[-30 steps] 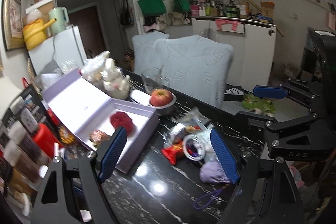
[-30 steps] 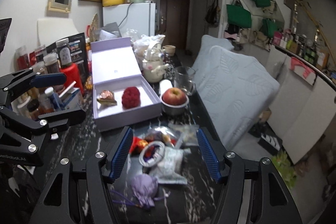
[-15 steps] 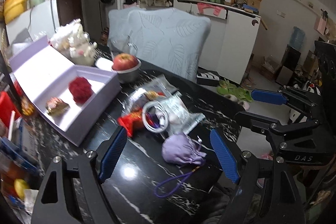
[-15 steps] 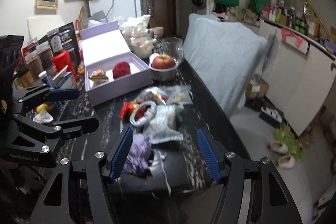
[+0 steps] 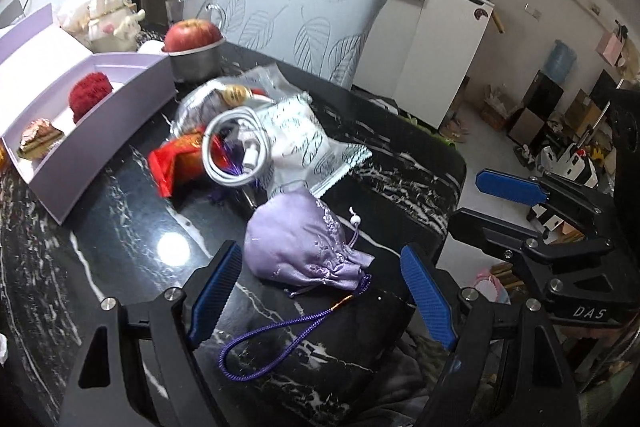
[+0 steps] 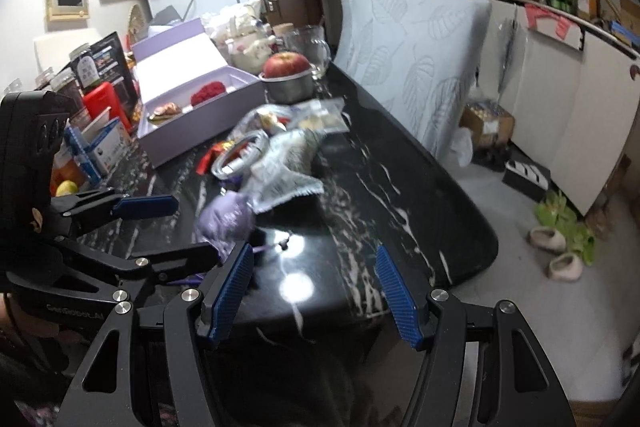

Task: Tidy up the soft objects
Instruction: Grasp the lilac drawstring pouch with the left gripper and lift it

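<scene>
**Both grippers open over a cluttered marble table**

Black marble with white veining forms the table [image 5: 120,227], crowded at its far end and bare near the rounded corner. On it lies a lilac drawstring pouch [image 5: 300,243], its purple cord [image 5: 280,339] trailing toward the camera. The left gripper [image 5: 320,291] hangs just above that cord with its blue pads wide apart and nothing between them; the pouch sits just beyond the fingertips. Behind the pouch is a heap: a white printed sachet [image 5: 304,143], a coiled white cable [image 5: 236,151], a red wrapper [image 5: 180,163] and a clear bag. Further left, an open lavender box [image 5: 100,131] holds a red pompom [image 5: 90,95] and a small cake-shaped piece. An apple [image 5: 192,33] rests in a metal bowl. The right gripper [image 6: 312,295] is open too, empty, over the table's bare corner, with the pouch to its left.
</scene>
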Demonstrator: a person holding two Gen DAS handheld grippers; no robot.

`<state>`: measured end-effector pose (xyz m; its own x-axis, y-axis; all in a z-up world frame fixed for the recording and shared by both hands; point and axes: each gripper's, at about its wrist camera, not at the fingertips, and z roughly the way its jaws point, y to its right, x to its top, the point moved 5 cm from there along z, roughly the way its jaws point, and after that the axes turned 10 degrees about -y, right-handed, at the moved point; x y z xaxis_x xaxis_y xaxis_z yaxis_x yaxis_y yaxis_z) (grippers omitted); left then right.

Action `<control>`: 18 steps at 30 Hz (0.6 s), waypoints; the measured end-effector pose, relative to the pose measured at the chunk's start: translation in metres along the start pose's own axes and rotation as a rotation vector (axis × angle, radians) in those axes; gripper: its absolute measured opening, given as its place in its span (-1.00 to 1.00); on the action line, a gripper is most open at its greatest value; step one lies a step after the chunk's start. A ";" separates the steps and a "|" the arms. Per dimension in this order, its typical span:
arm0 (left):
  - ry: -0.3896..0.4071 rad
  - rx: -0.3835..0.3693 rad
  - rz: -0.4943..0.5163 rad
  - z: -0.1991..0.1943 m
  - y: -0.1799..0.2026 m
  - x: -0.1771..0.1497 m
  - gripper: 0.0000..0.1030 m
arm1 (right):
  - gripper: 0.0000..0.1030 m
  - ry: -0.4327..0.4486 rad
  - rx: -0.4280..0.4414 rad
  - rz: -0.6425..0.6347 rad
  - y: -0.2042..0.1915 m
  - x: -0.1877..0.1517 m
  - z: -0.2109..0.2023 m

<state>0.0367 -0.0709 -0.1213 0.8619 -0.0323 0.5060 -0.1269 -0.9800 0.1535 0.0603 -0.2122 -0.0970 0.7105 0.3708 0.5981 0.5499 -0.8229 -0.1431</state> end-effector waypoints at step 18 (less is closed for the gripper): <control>-0.080 0.110 -0.003 0.047 -0.009 0.005 0.58 | 0.25 -0.061 -0.014 0.065 0.025 0.002 0.030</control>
<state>0.0651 -0.0713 -0.1601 0.8993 -0.0403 0.4354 -0.0733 -0.9955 0.0593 0.0891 -0.2194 -0.1231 0.7701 0.3420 0.5384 0.4961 -0.8517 -0.1686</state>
